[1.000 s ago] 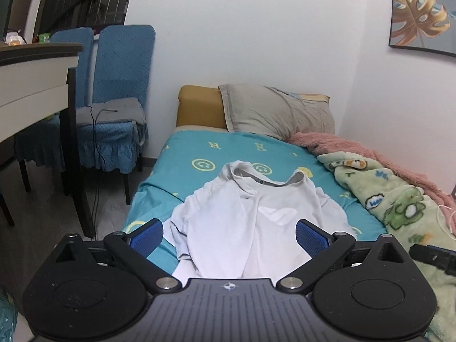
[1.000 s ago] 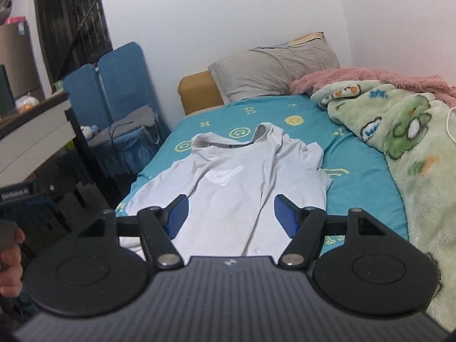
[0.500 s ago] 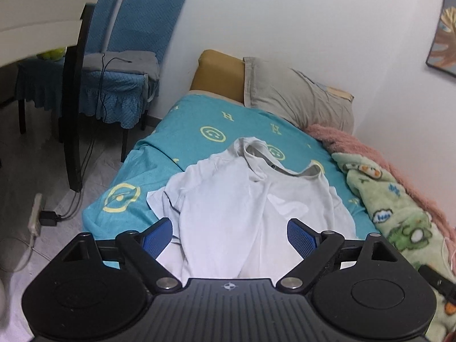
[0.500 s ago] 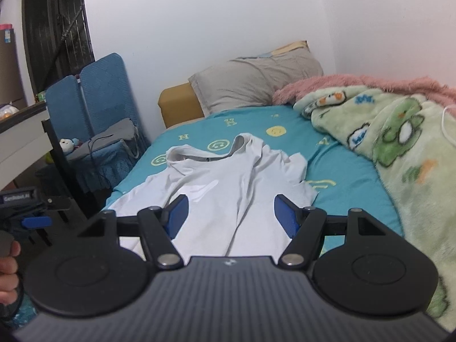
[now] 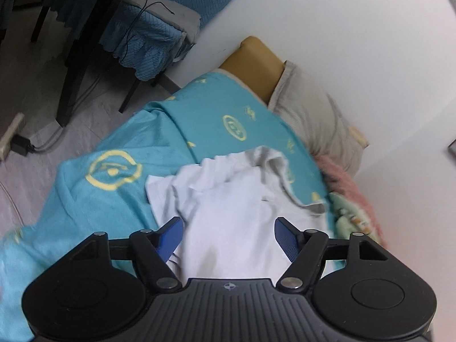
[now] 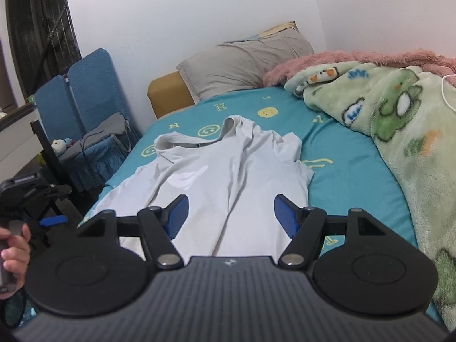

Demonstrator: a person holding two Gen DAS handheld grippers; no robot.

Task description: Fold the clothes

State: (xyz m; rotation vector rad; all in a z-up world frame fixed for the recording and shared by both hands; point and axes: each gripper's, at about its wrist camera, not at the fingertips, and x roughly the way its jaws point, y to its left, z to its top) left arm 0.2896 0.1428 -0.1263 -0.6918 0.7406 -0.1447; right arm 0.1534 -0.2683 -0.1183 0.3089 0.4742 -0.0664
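Currently we have both grippers spread wide over the shirt, gripping nothing.

We see the left gripper (image 5: 228, 235) with blue pads far apart, empty, hovering above the white T-shirt (image 5: 228, 199); contact can't be judged. Right gripper (image 6: 230, 213) is equally wide, empty, above the hem end. T-shirt (image 6: 222, 171) lies rumpled on the teal bedsheet (image 6: 347, 176), long axis running near to far, grey collar at the far end toward the pillow (image 6: 245, 65), hem nearest us. Green blanket (image 6: 399, 119) sits right of it. A hand (image 6: 14, 250) holds the left gripper's handle.
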